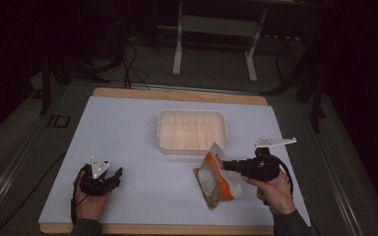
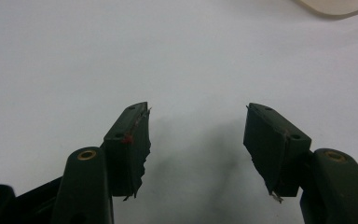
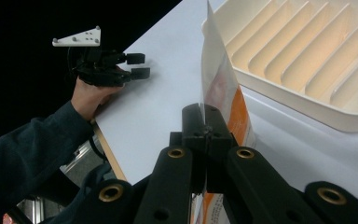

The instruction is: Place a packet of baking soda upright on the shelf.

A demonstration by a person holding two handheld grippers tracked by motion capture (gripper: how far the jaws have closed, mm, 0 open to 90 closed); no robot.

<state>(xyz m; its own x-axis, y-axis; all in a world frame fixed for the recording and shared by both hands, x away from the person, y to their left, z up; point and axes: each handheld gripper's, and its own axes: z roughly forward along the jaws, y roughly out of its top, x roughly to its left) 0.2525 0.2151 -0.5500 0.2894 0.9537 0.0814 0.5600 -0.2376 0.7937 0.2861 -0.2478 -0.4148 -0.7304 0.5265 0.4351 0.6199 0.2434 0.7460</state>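
Note:
A white and orange snack bag (image 1: 215, 179) is lifted at one corner near the table's front right, its lower end close to the white tabletop (image 1: 138, 142). My right gripper (image 1: 224, 165) is shut on the bag's upper edge; in the right gripper view the jaws (image 3: 207, 122) pinch the thin bag (image 3: 219, 79) edge-on. My left gripper (image 1: 118, 173) rests at the front left, held in a hand. Its jaws (image 2: 196, 140) stand open over bare table with nothing between them. The same left gripper (image 3: 140, 65) also appears far off in the right gripper view.
A cream ribbed tray (image 1: 192, 146) sits at the table's middle, just beyond the bag, and it holds nothing. Its near wall (image 3: 307, 100) lies right of the bag in the right gripper view. The wooden table edge (image 1: 177, 229) runs along the front. Dark floor and a frame lie behind.

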